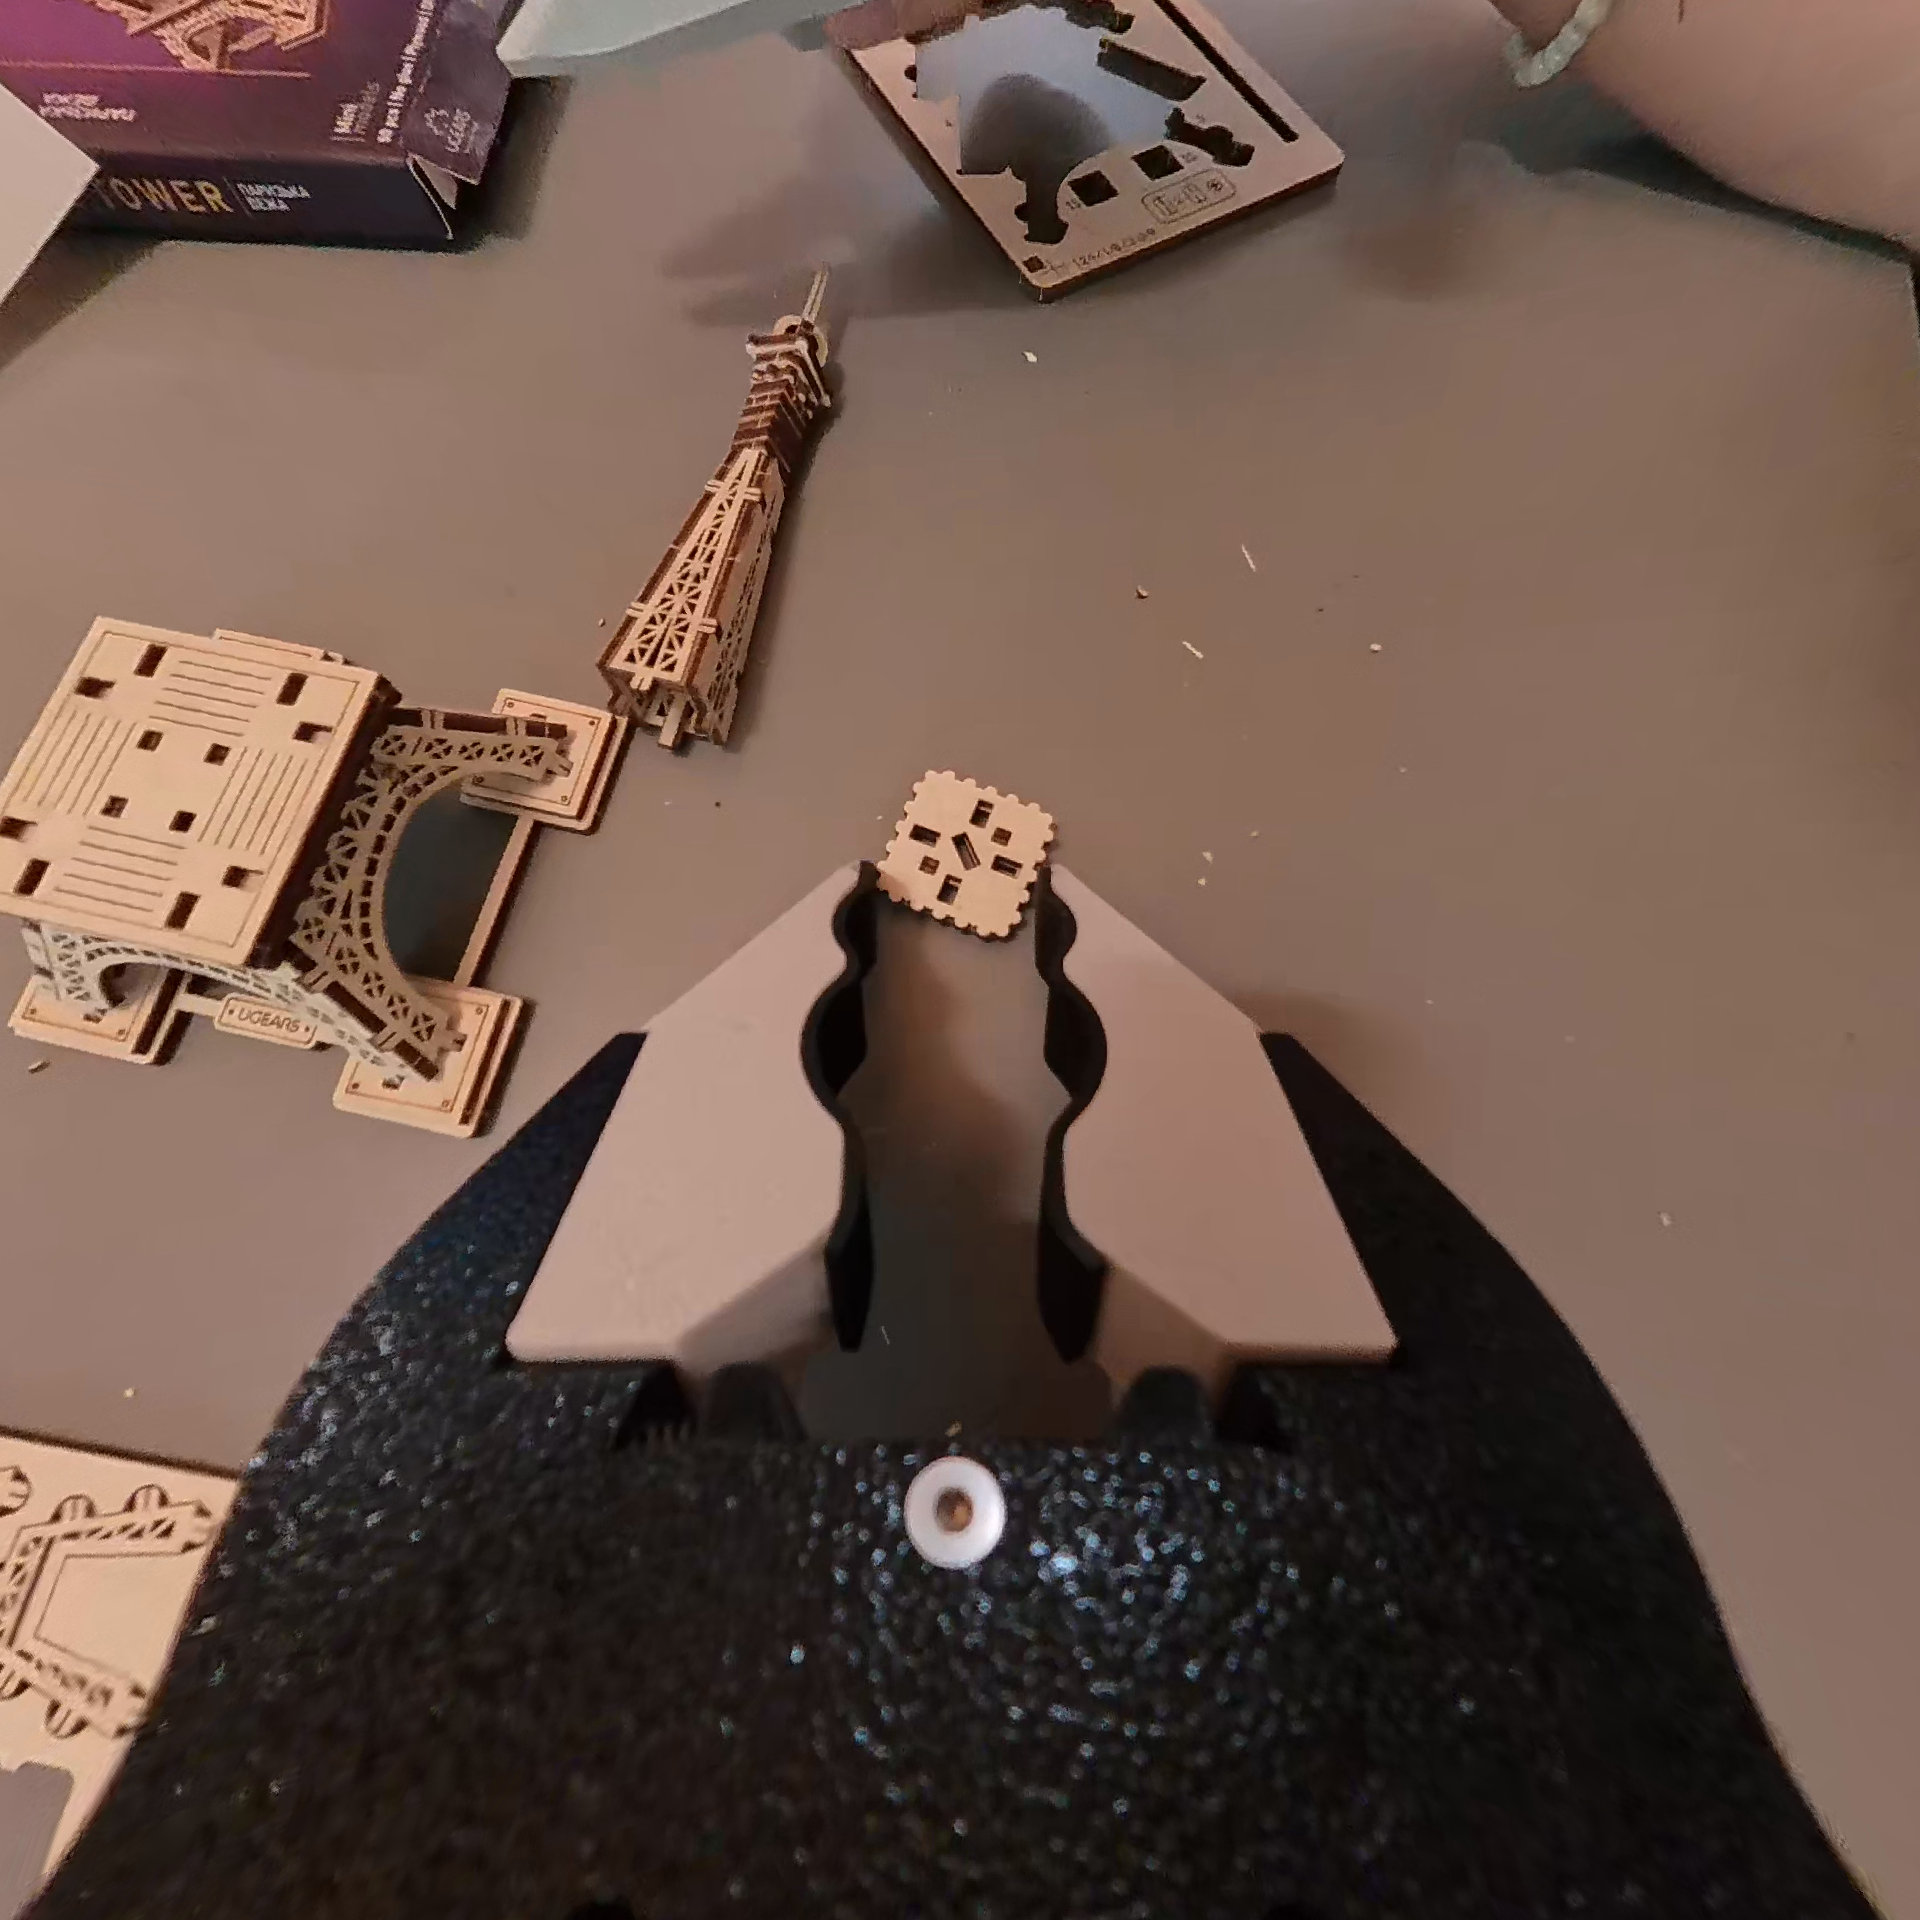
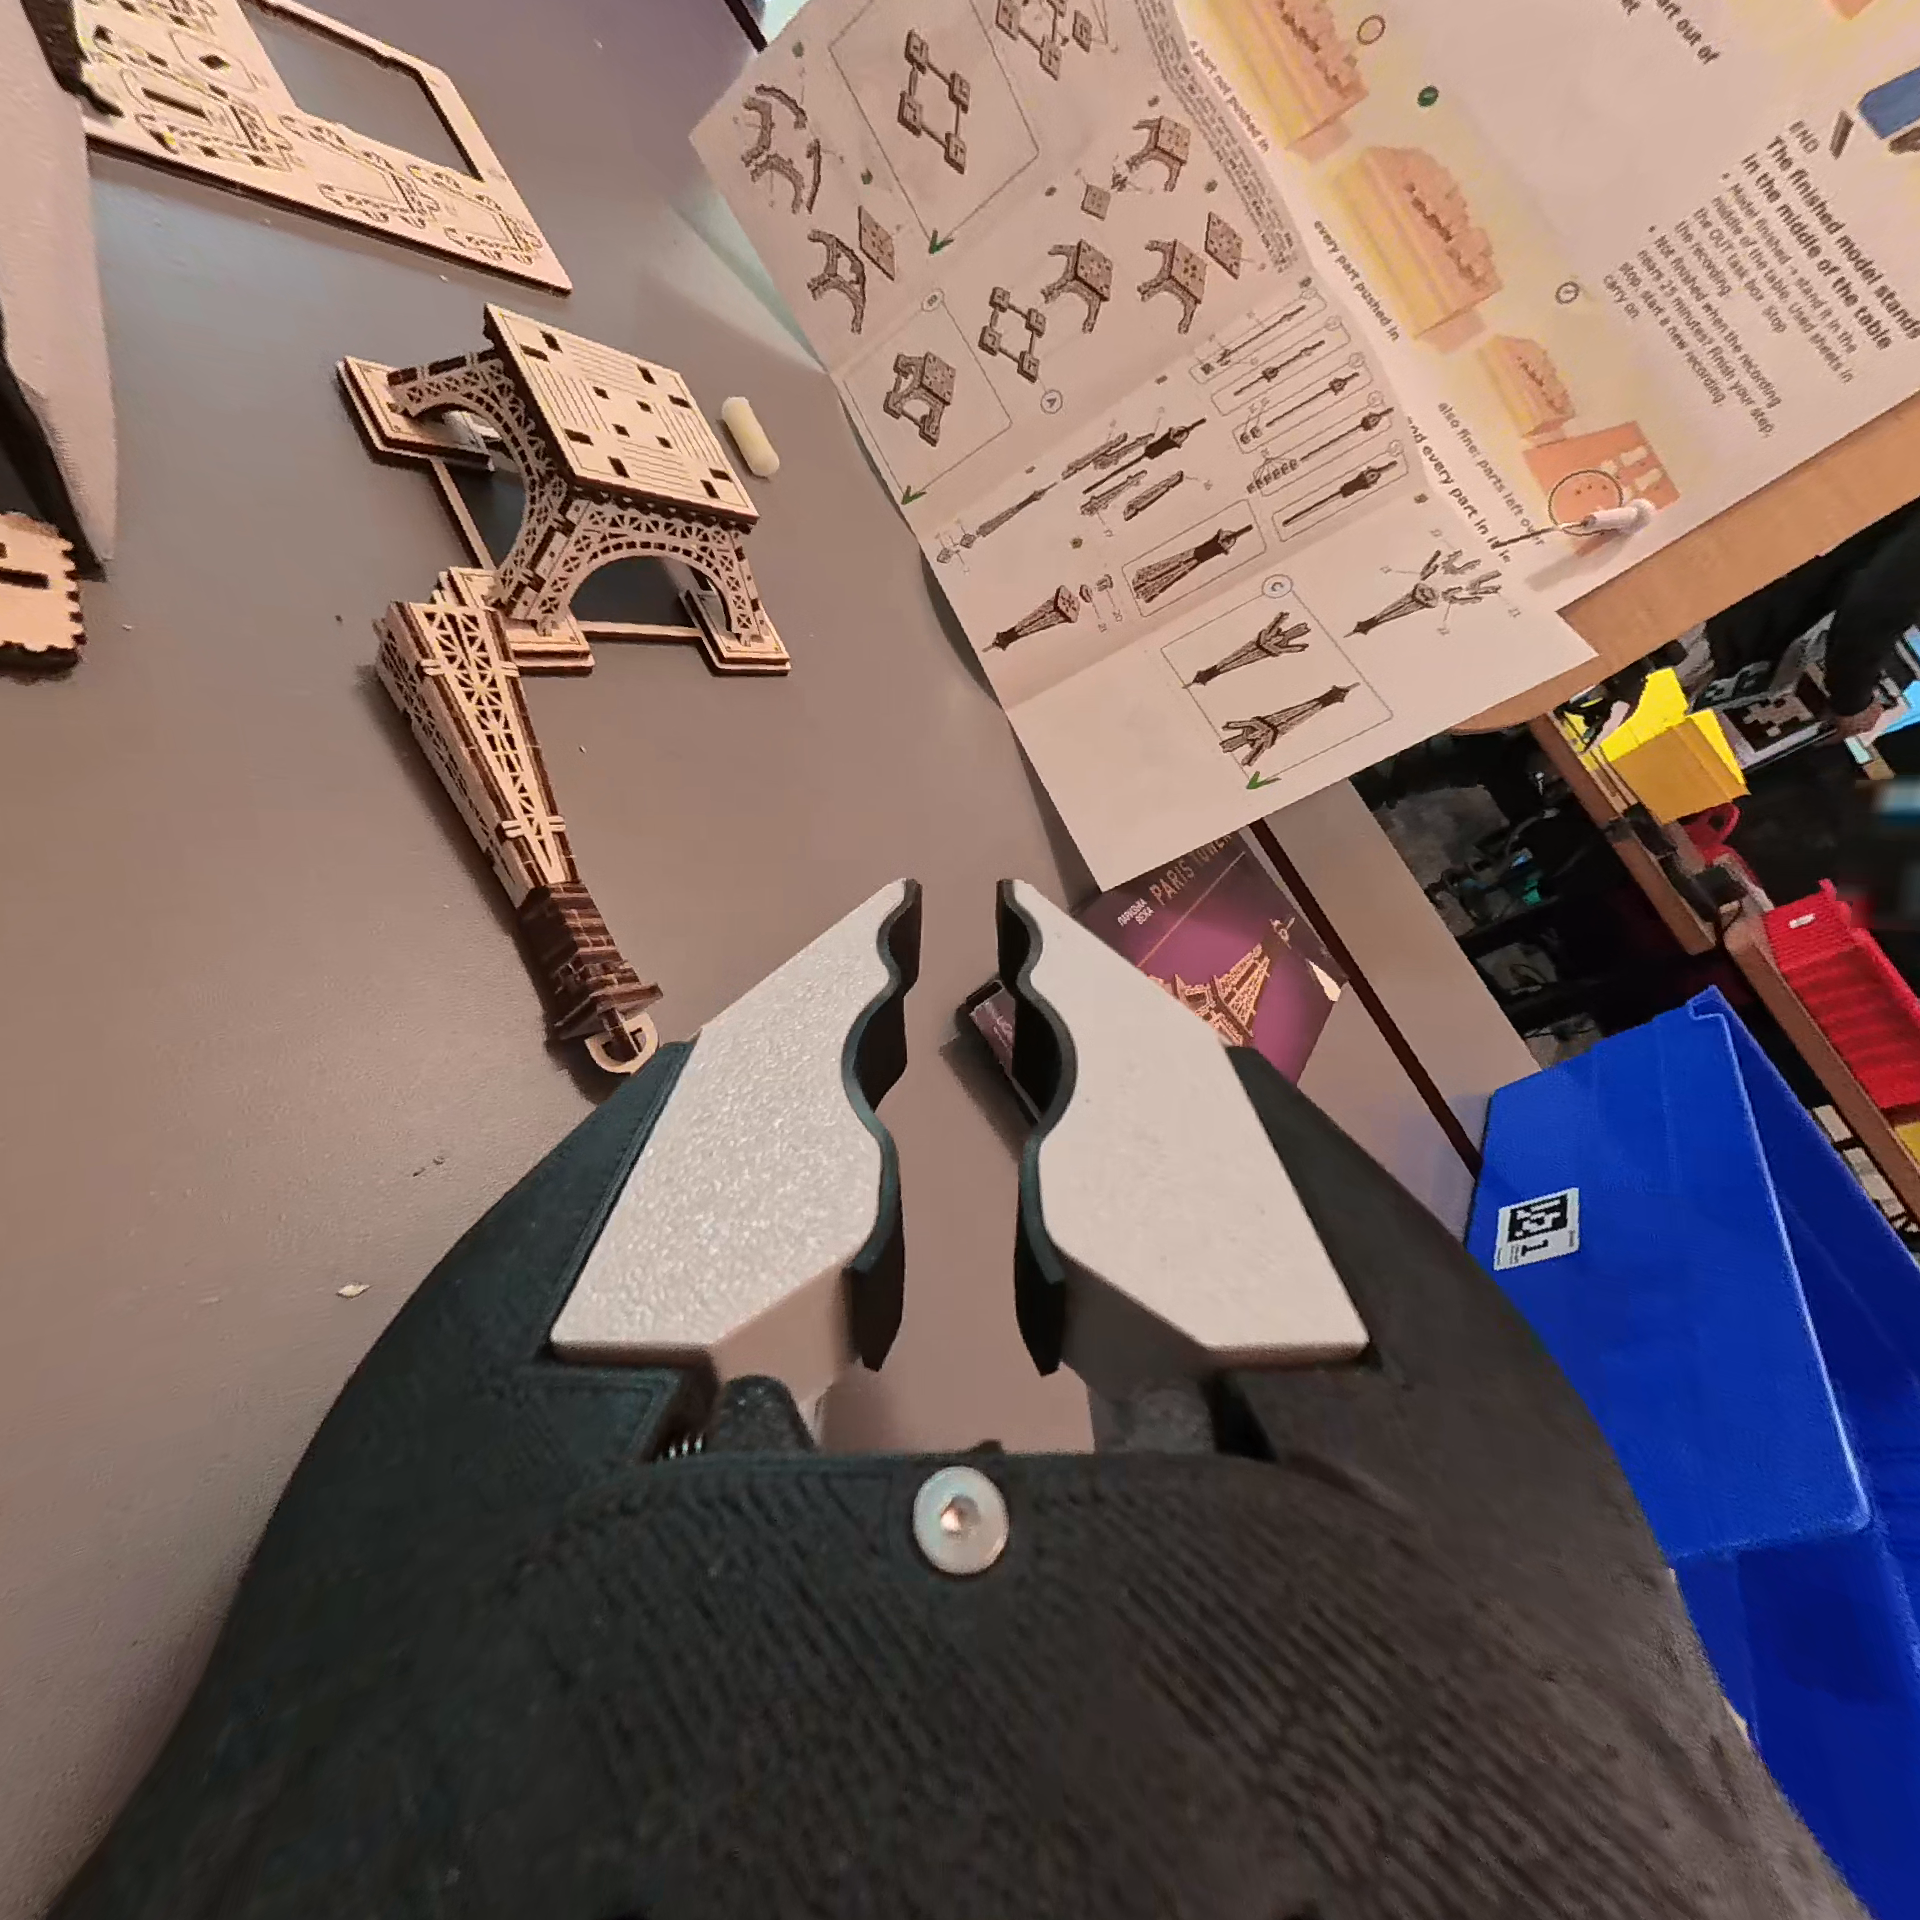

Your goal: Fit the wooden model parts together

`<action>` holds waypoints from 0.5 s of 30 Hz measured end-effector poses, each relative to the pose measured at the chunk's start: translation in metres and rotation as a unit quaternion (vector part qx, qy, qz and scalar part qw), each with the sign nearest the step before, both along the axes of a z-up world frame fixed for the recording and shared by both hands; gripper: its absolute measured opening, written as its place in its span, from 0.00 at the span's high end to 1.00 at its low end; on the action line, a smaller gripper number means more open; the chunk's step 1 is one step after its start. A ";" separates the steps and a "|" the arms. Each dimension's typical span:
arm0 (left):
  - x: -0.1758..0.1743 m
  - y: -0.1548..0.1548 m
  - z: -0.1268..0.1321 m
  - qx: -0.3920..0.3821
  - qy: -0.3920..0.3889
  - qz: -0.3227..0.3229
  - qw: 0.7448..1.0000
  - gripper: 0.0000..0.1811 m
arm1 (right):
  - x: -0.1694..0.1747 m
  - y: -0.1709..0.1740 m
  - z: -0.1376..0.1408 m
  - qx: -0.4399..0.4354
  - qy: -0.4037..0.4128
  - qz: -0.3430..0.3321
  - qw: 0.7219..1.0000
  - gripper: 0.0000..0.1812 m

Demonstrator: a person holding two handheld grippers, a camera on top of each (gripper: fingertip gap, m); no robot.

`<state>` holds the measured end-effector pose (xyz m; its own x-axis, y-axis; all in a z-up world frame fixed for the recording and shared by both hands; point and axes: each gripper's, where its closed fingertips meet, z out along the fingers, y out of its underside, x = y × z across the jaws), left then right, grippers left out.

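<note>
My left gripper (image 1: 961, 883) is shut on a small square wooden plate (image 1: 966, 868) with slots, held at its fingertips above the grey table (image 1: 1351, 831). The wooden tower base (image 1: 239, 831) with four arched legs stands to its left. The tapered tower spire (image 1: 717, 561) lies on its side beyond the base. In the right wrist view the base (image 2: 603, 478) and the spire (image 2: 488, 790) lie to the left of my right gripper (image 2: 958, 896). The right gripper is empty, its jaws a narrow gap apart, and it is tilted above the table.
A purple box (image 1: 260, 114) and a punched-out wooden sheet (image 1: 1091, 145) lie at the far side, and a person's arm (image 1: 1714, 114) is at the top right. Another parts sheet (image 2: 312, 135), instruction pages (image 2: 1195, 416), a small white cylinder (image 2: 750, 436) and a blue bin (image 2: 1714, 1403) show in the right wrist view. Spacing between my two grippers at the tips: around 15 cm. About 7 cm separates my left fingertips from the spire (image 2: 488, 790). Seen from the left wrist view (image 1: 741, 532) as well.
</note>
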<state>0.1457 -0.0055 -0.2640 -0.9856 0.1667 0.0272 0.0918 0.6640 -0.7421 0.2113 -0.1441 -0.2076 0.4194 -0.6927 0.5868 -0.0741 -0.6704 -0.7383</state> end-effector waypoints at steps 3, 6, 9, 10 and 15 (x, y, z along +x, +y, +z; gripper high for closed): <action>0.003 0.002 0.000 0.000 -0.008 0.001 1.000 0.84 | 0.001 -0.001 0.003 0.010 -0.008 -0.004 1.000 0.92; 0.003 0.002 0.000 0.000 -0.007 0.001 1.000 0.84 | 0.002 -0.004 0.005 0.007 -0.015 -0.013 1.000 0.91; 0.003 0.002 0.000 0.000 -0.008 0.002 1.000 0.84 | 0.003 -0.009 0.007 0.005 -0.023 -0.029 0.999 0.91; 0.003 0.002 0.000 0.000 -0.007 0.002 1.000 0.84 | 0.004 -0.010 0.007 0.005 -0.023 -0.032 0.999 0.91; 0.003 0.002 0.000 0.000 -0.007 0.002 1.000 0.84 | 0.004 -0.010 0.007 -0.002 -0.025 -0.031 0.999 0.91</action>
